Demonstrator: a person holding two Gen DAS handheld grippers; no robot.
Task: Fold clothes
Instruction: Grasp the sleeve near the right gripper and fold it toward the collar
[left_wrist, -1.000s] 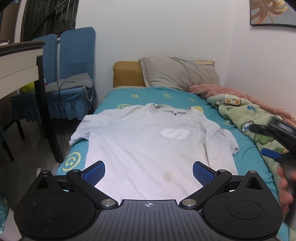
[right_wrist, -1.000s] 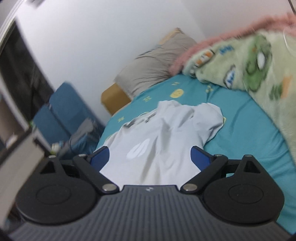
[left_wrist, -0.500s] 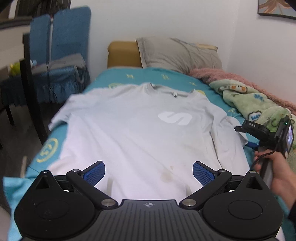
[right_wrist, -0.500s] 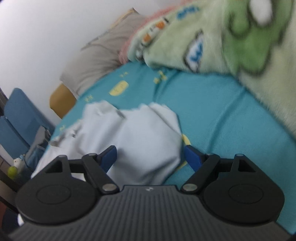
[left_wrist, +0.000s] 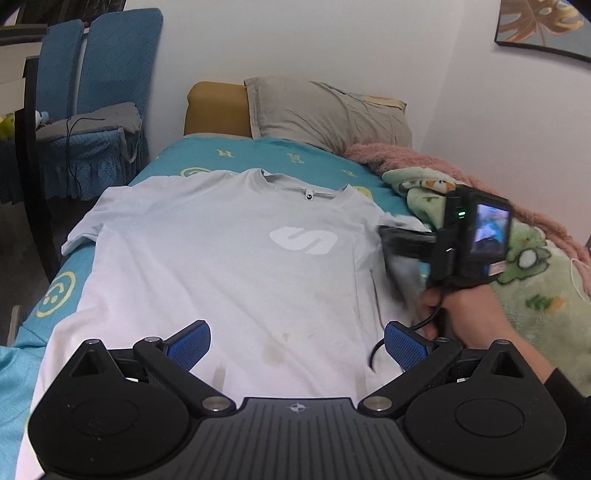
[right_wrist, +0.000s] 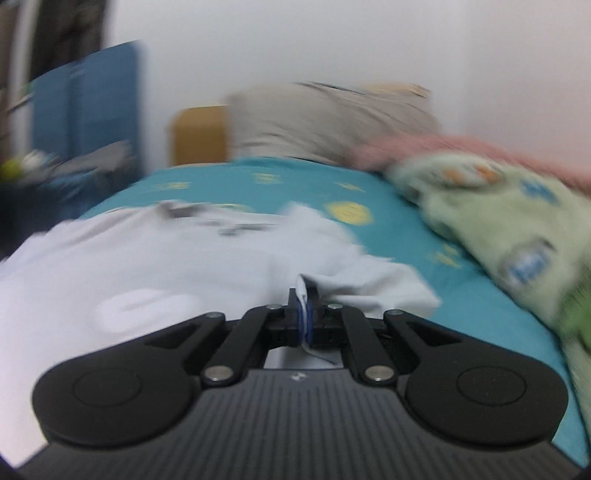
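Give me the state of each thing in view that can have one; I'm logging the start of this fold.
white T-shirt: spread flat, front up, on the bed, not yet folded.
right sleeve: bunched, pinched in the right gripper.
right gripper: shut on the sleeve fabric.
left gripper: open, over the shirt's lower part, holding nothing.
green blanket: crumpled along the wall side.
grey pillow: propped against the headboard.

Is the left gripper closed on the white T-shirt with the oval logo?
No, the left gripper hangs with its blue pads wide apart above the white T-shirt, holding no fabric.
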